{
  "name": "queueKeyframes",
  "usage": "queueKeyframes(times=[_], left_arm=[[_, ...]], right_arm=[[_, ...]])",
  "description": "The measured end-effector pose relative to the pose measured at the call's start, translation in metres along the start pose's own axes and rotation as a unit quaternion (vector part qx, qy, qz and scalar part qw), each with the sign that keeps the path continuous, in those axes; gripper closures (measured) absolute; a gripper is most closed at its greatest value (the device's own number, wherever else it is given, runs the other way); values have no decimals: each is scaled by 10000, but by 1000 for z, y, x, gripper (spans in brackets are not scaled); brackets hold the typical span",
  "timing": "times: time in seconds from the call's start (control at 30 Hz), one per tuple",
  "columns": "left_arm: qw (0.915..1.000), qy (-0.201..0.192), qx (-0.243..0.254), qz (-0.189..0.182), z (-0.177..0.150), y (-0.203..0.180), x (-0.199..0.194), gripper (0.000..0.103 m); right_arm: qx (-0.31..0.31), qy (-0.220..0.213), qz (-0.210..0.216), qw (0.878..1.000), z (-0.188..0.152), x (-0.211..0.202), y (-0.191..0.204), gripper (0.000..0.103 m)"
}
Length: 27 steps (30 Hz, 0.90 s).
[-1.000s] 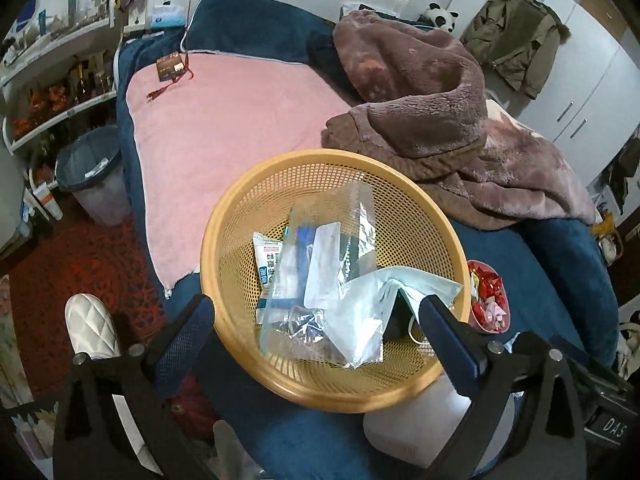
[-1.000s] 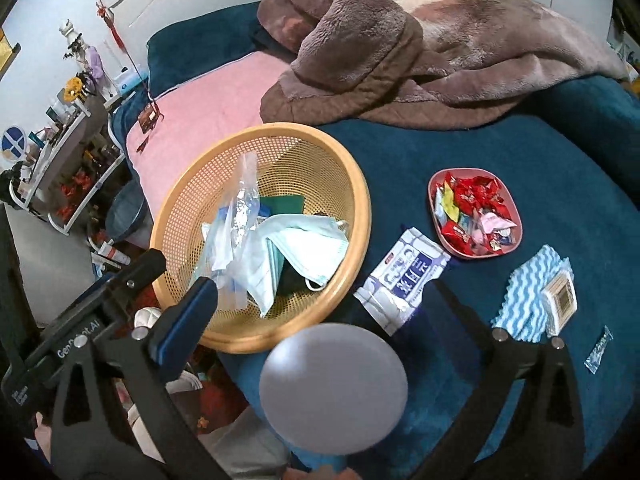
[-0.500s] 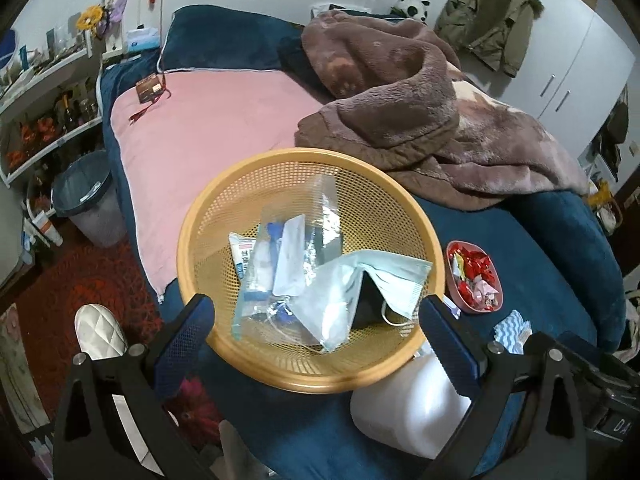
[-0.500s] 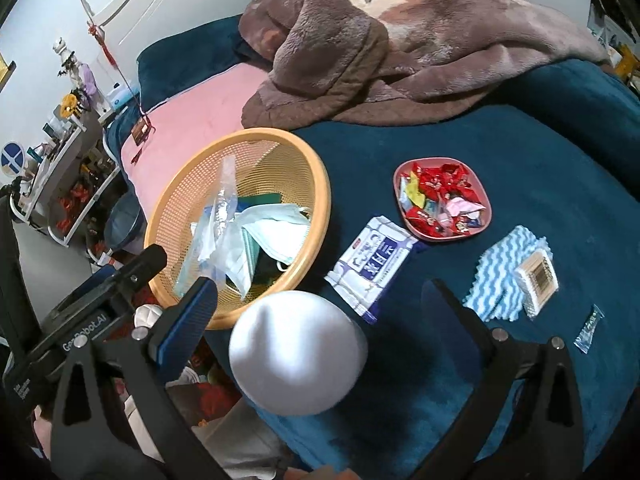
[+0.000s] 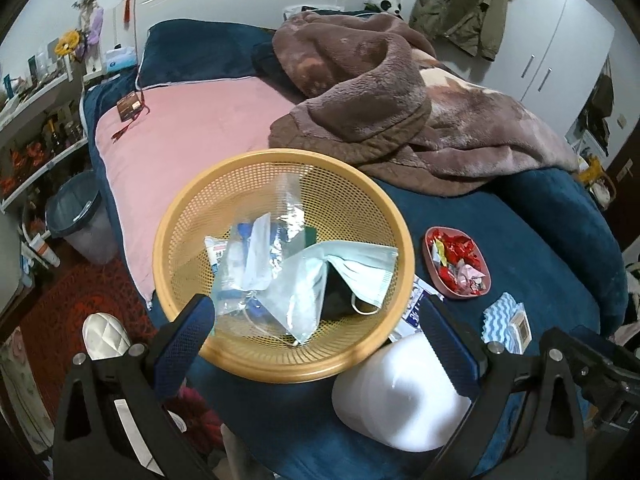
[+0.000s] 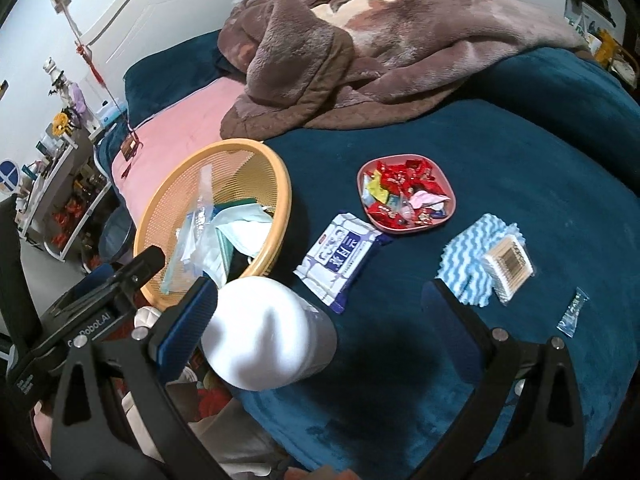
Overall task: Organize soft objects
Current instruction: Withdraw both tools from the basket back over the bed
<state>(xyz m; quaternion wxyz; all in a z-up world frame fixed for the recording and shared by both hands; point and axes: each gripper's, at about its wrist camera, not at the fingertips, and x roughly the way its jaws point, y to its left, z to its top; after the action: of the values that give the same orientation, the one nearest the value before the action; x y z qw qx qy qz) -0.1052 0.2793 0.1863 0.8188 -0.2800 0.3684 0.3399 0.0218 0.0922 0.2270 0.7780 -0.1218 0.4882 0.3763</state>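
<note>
Bare dark-blue bedspread (image 6: 460,128) lies open at far right. Near passage is obstructed by a white cylindrical container (image 6: 268,332), flanked by the yellow perforated plastic basket (image 6: 276,184) and blue-white wipes packet (image 6: 342,254).

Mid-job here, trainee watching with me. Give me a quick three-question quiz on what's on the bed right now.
1. True or false: the face mask lies inside the yellow basket.
2. Which item rests on the blue wavy cloth? A) the wipes pack B) the box of cotton swabs C) the white bottle
3. What fills the pink dish?

Key
1. True. It lies on top of the plastic packets in the basket.
2. B. The wipes pack lies on the blue bedspread, between basket and dish; the white bottle lies nearer the right gripper, whose jaws are open.
3. Wrapped sweets, mostly red.
</note>
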Motion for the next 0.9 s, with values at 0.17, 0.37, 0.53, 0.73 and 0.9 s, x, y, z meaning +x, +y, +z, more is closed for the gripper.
queueKeyframes(times=[0.17,0.37,0.53,0.73,0.9], left_arm=[[9999,-12,146,-28,-2,-12,-2,1],[9995,-9,323,-62,-5,-26,-2,1],[9986,-14,514,-106,-8,-41,-3,1],[9970,-19,753,-164,-13,-60,-3,1],[9956,-17,911,-213,-17,-74,-2,1]], right_arm=[[87,-24,-48,9999,-4,-6,-12,0],[197,-28,-103,9997,-11,-12,-25,0],[348,-19,-122,9993,-17,-16,-40,0],[539,-25,-171,9984,-25,-20,-58,0],[672,-34,-221,9975,-31,-26,-72,0]])
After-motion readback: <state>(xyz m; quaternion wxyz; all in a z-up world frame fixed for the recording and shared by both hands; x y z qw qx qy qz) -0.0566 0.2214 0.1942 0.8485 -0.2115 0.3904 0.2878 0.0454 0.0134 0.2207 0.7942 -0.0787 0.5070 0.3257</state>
